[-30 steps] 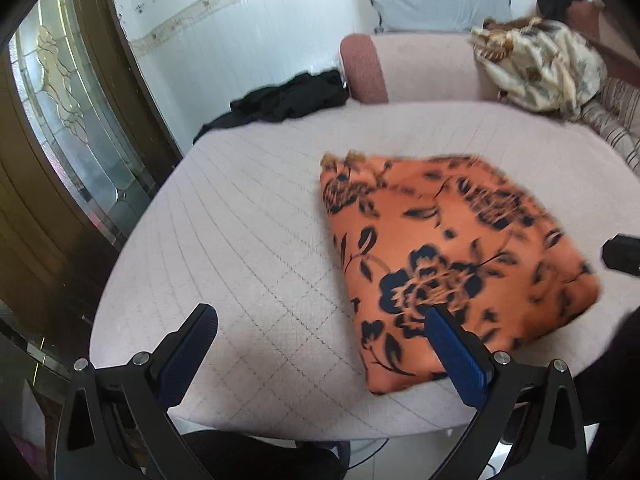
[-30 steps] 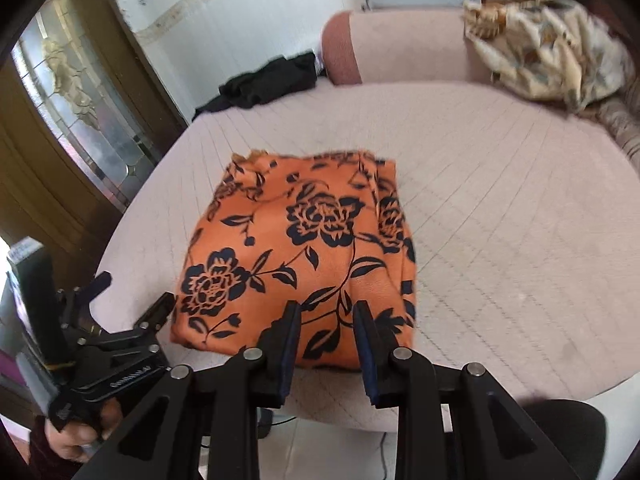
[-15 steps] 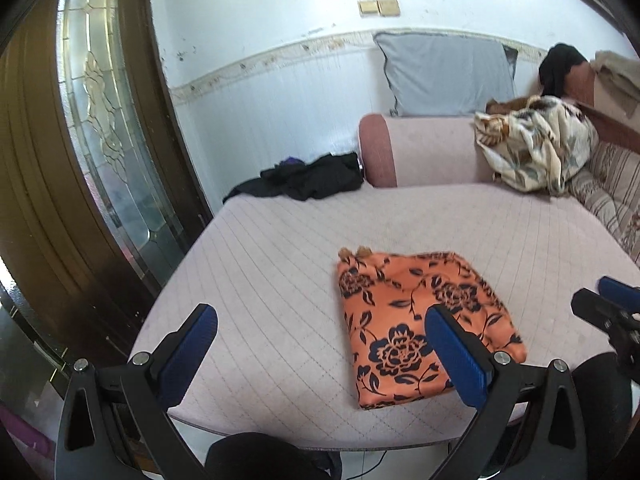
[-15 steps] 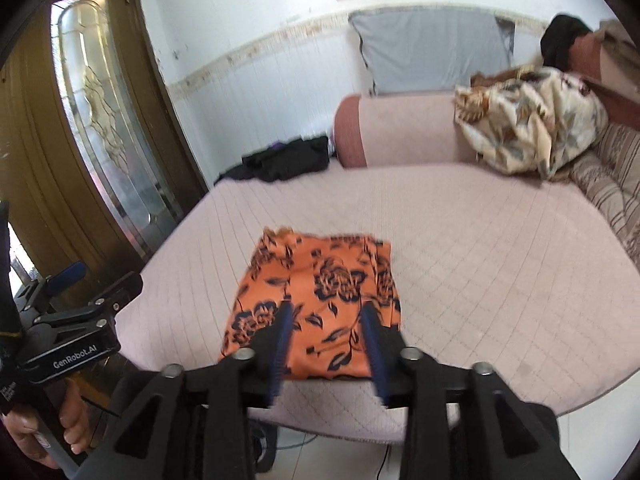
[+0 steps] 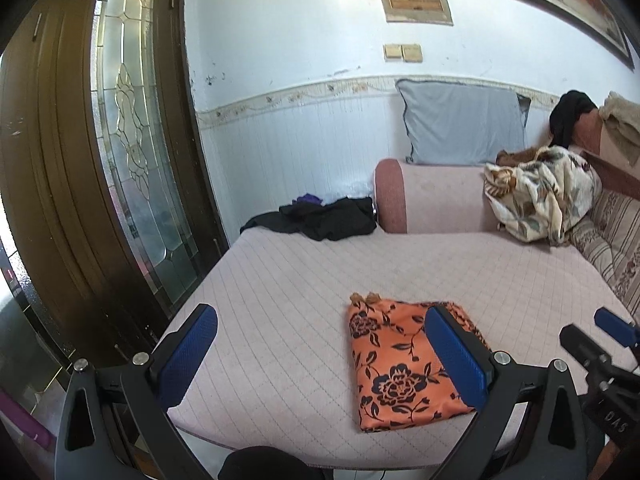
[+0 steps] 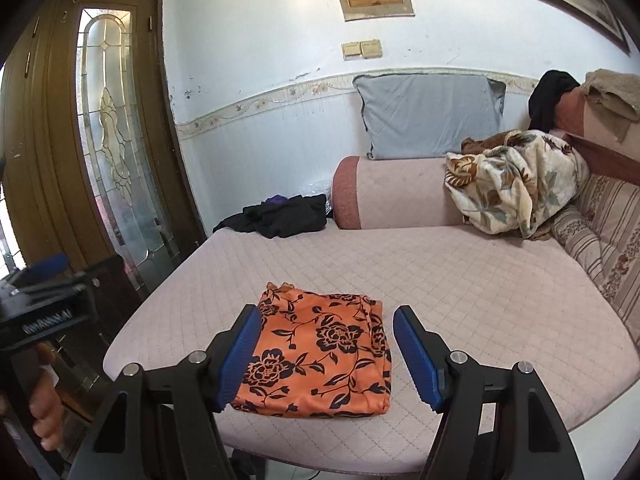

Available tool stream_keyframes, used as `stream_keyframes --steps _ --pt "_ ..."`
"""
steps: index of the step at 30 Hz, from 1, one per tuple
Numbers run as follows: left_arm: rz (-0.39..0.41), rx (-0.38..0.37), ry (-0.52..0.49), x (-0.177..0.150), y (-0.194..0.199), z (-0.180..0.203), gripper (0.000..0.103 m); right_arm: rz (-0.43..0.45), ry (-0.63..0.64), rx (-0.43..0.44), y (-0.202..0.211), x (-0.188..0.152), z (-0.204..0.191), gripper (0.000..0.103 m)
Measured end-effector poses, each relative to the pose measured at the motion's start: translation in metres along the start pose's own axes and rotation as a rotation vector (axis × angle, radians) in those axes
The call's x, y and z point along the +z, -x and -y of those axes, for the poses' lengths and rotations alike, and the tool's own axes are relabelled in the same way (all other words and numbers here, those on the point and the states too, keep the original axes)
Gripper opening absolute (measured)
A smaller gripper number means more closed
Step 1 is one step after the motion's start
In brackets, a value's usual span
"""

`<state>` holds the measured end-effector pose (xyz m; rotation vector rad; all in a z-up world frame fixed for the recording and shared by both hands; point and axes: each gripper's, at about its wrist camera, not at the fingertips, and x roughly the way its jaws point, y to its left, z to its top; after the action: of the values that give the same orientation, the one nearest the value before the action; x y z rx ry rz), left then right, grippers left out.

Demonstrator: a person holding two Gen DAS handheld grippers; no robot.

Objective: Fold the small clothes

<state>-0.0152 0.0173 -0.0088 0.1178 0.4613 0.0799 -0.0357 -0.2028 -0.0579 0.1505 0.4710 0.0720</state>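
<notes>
Folded orange floral garment (image 6: 320, 352) lies flat near front edge of pink quilted bed (image 6: 460, 280). Left claw (image 5: 320, 356) wide open, empty. Right claw (image 6: 326, 354) just opened, empty, above the garment.

Grey pillow (image 6: 430, 114), floral blanket (image 6: 516, 184), glass-panelled door (image 6: 116, 152), light switches (image 6: 362, 50)

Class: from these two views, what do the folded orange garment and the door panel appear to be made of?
Orange garment: seemingly thin, matte printed woven fabric; it lies flat and folds into crisp edges. Door panel: likely frosted leaded glass, translucent with metal lines, in dark varnished wood.
</notes>
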Motion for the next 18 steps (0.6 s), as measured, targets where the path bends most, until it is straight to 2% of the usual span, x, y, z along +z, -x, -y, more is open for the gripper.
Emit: stream_keyframes --steps 18 --pt "0.011 0.014 0.014 0.012 -0.008 -0.007 0.103 -0.02 0.038 -0.022 -0.023 -0.007 0.0 0.073"
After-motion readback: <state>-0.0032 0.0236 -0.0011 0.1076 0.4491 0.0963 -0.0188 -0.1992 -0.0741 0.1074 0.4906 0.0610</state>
